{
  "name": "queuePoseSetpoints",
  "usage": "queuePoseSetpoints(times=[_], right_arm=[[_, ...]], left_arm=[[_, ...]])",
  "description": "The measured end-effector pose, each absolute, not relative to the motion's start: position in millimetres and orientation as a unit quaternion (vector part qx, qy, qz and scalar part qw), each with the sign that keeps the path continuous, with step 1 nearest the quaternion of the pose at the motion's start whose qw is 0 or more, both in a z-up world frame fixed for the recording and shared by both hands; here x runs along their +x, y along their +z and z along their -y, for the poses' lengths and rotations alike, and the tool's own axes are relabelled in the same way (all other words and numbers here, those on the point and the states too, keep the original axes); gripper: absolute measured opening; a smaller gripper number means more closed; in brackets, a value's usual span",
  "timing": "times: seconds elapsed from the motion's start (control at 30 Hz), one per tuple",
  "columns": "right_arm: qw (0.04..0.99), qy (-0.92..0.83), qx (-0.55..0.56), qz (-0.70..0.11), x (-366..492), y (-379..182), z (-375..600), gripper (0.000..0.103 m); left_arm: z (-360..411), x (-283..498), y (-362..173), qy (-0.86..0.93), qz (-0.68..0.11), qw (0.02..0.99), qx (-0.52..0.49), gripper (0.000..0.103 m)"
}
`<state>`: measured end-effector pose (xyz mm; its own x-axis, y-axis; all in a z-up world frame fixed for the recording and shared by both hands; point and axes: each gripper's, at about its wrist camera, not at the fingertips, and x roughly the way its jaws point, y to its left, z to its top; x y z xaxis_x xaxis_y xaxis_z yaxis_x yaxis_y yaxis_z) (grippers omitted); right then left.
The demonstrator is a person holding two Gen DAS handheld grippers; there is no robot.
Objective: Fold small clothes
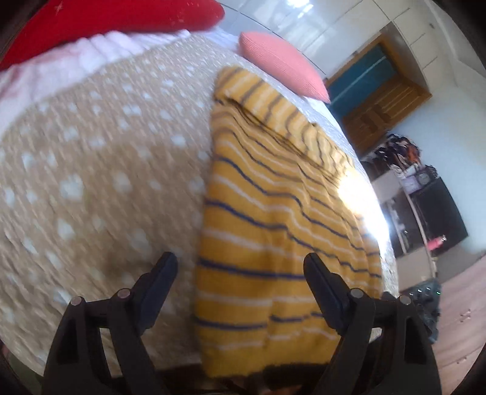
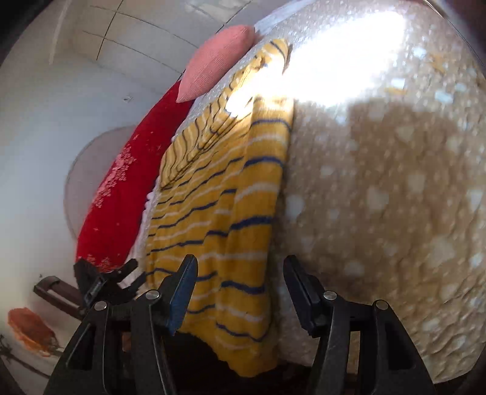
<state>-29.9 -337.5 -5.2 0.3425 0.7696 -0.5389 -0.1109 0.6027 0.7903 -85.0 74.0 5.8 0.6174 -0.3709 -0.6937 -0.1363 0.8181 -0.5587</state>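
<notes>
Right now the yellow striped garment [image 1: 273, 212] lies flat on the bed's tan dotted bedspread [image 1: 106, 167], one part folded over at its far end, near a pink cushion [image 1: 282, 66] and a red pillow [image 1: 106, 21]. Both grippers hover over its near edge: the left gripper [image 1: 240, 273] has its fingers spread apart, holding nothing, and the right gripper [image 2: 240, 273] likewise stands released, empty
</notes>
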Motion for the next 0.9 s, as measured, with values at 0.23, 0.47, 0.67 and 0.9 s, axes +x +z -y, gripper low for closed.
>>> queuePoseSetpoints(times=[0.23,0.47,0.67,0.9], right_arm=[[0.702,0.324,0.373,-0.513,-49.3,-48.6,313.2,0.064],[0.731,0.319,0.325,-0.508,-59.3,-40.5,299.7,0.064],[0.734,0.327,0.305,-0.511,-67.1,-38.2,284.4,0.049],[0.759,0.352,0.272,-0.475,-77.9,4.3,289.5,0.010]], left_arm=[[-36.1,-109.3,-12.3,-0.090,-0.443,0.856,-0.250,0.084],[-25.8,-116.6,-51.2,-0.096,-0.502,0.803,-0.308,0.053],[-29.0,-123.6,-16.5,-0.090,-0.488,0.809,-0.316,0.013],[-25.4,-154.8,50.6,-0.088,-0.433,0.852,-0.282,0.012]])
